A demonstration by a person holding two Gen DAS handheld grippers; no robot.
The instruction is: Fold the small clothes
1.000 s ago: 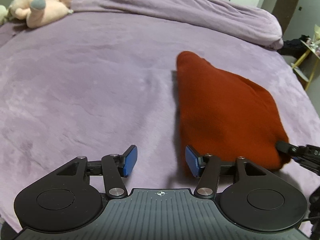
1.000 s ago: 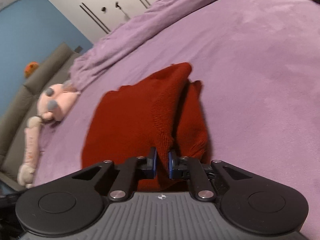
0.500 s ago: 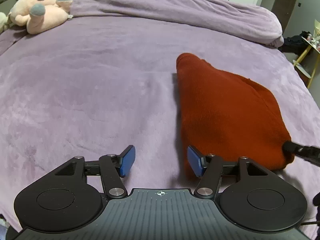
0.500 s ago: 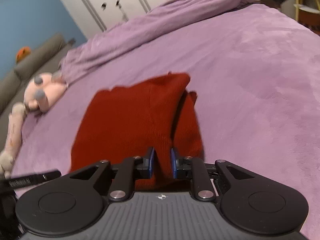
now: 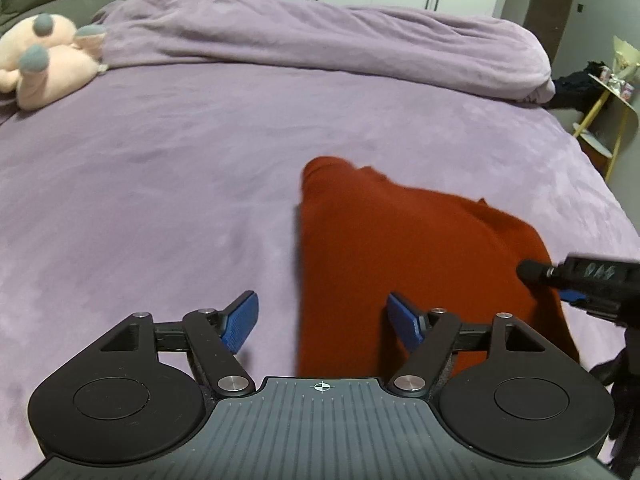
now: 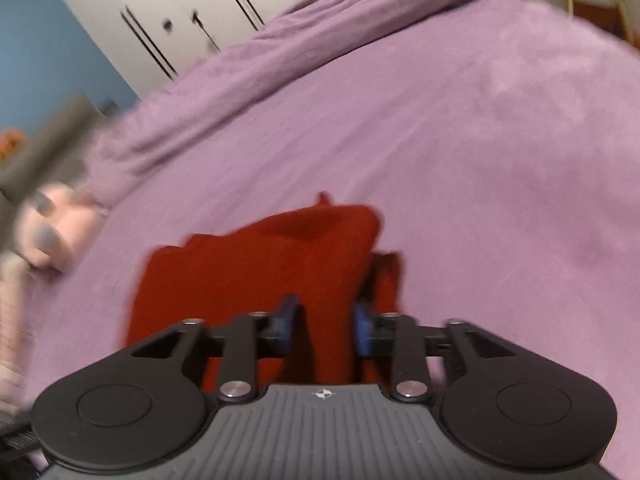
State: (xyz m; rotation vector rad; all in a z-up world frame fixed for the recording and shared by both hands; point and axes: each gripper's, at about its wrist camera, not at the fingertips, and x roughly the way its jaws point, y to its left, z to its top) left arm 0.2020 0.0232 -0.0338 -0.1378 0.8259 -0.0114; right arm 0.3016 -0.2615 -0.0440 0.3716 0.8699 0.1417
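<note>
The red knit garment [image 5: 404,264] lies folded over on the purple bedspread [image 5: 160,200], and it works as the reference point for everything else here. The left gripper [image 5: 323,320] hovers right at its near edge with the jaws spread wide. They have just been opening, and the cloth's near-left corner sits loosely between the blue pads [image 5: 405,322] without either one pressing it. The right gripper [image 6: 322,324] is at the garment's near-right edge. Its jaws have eased apart a bit, a raised ridge of the red knit stands between them, and the view is too blurry to say whether they're actually pinching it. A pink plush toy [image 5: 44,60] lies far off to the garment's upper left, beside the bunched-up blanket [image 5: 320,40].
</note>
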